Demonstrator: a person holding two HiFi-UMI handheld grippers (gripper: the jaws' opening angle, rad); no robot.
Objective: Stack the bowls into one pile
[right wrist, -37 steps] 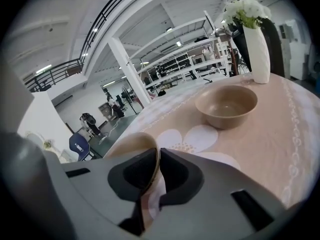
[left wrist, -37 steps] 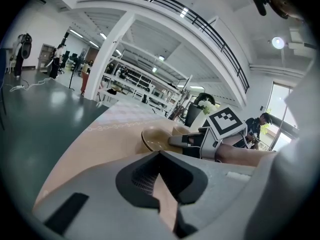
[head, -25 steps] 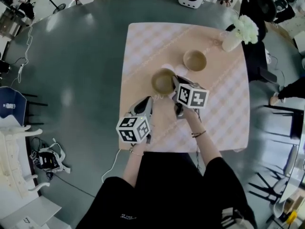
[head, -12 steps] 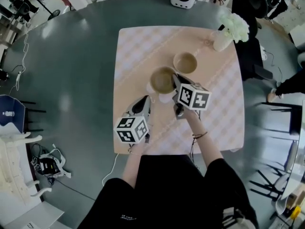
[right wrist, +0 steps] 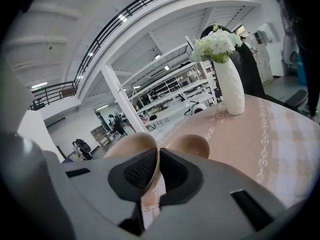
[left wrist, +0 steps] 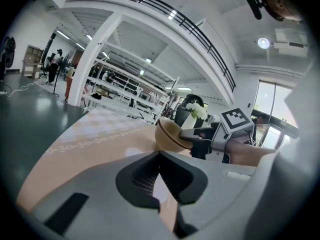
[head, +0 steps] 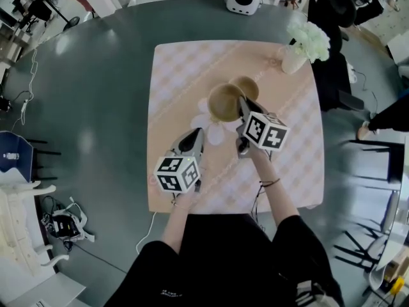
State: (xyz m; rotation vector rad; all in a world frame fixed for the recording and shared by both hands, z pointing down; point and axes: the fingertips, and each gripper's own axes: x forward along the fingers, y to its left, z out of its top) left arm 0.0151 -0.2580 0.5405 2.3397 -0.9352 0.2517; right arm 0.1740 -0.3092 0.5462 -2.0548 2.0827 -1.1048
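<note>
**Operator:** State of the right gripper?

**Technician:** The right gripper (right wrist: 156, 165) is clamped on the rim of a tan bowl (right wrist: 131, 145), with one pad inside the wall and one outside. The left gripper view shows the tan bowl clear of the table (head: 182, 62), hanging tilted from that single rim grip.

**Operator:** And the left gripper?

**Technician:** The left gripper (left wrist: 160, 156) has its jaws together with nothing between them. It hovers over the near part of the table, apart from both bowls.

**Operator:** Where is the target?

**Technician:** The second bowl (right wrist: 193, 145) sits upright on the table just beyond the tan bowl. In the head view their rims overlap. A vase (right wrist: 229, 86) of white flowers stands farther back, well apart from them.

**Operator:** Handling notes?

**Technician:** The bowl looks rigid, thin-walled and light, probably ceramic or hard plastic, so treat it as breakable. The smooth wall may slip or pivot in a one-sided grip. Keep hold at the rim, level the bowl over the second bowl, and lower it until it seats before releasing. Dropping it risks chipping either rim.
</note>
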